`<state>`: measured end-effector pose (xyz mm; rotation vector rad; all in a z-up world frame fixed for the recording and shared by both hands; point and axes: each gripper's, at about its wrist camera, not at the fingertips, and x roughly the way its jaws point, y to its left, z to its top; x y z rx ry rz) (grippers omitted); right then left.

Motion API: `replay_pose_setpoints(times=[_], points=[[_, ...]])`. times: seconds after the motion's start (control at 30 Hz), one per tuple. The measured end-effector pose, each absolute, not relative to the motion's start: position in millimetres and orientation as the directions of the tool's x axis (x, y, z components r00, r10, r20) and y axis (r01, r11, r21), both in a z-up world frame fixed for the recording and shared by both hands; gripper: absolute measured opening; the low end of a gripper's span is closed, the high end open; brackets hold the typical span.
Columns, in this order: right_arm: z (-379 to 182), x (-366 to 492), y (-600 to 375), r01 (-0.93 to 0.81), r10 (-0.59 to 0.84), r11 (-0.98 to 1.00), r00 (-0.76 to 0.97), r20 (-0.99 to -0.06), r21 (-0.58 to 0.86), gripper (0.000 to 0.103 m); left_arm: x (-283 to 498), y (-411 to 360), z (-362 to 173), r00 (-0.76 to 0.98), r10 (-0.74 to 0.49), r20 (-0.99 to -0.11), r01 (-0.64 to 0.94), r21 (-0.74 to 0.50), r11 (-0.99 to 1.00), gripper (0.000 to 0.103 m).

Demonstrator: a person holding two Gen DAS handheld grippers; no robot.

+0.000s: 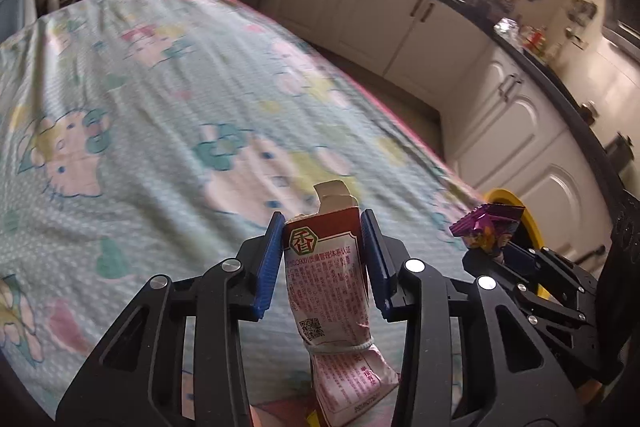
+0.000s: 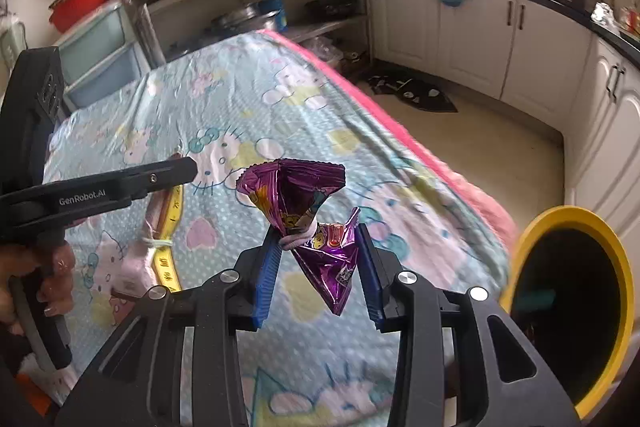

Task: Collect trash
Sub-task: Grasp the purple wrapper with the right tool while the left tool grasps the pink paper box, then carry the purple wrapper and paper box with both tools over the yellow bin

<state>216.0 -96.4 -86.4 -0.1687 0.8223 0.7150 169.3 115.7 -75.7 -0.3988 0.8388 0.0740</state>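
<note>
Trash fills both tools at once. The left gripper (image 1: 324, 259) has its blue pads (image 1: 267, 263) pressed to either side of a red-and-white carton (image 1: 328, 279), crumpled and tied round with a white string; its torn top points to twelve o'clock, its squashed tail hangs toward six. The right gripper (image 2: 318, 267) is clamped on a purple foil wrapper (image 2: 310, 223), pinched at a waist that is bound by a pale band, the open mouth flaring above the pads.

Outward from both lies the table under a Hello Kitty cloth (image 1: 140, 99), pale blue with a pink edge. From the left wrist, the right tool shows at three o'clock with the purple wrapper at its tip, in front of a yellow rim.

Only the right wrist shows that rim in full: a yellow bin (image 2: 624, 291) with a dark inside at four o'clock, off the table's corner. It also shows the left tool from the side at nine o'clock, a hand (image 2: 32, 267) on its grip, and what looks like a yellow measuring tape (image 2: 170, 247) on the cloth beneath, though blurred.
</note>
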Motion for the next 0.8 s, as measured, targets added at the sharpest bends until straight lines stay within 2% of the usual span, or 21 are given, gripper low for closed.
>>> replay_pose_setpoints(times=[0.8], points=[[-41.4,207.4,-216.2,-0.436,0.442,0.883,0.651,-0.617,0.173,0.035,201.0,15.9,-16.8,0.744,-0.215,-0.632,0.027,-0.292,0.956,0.031]])
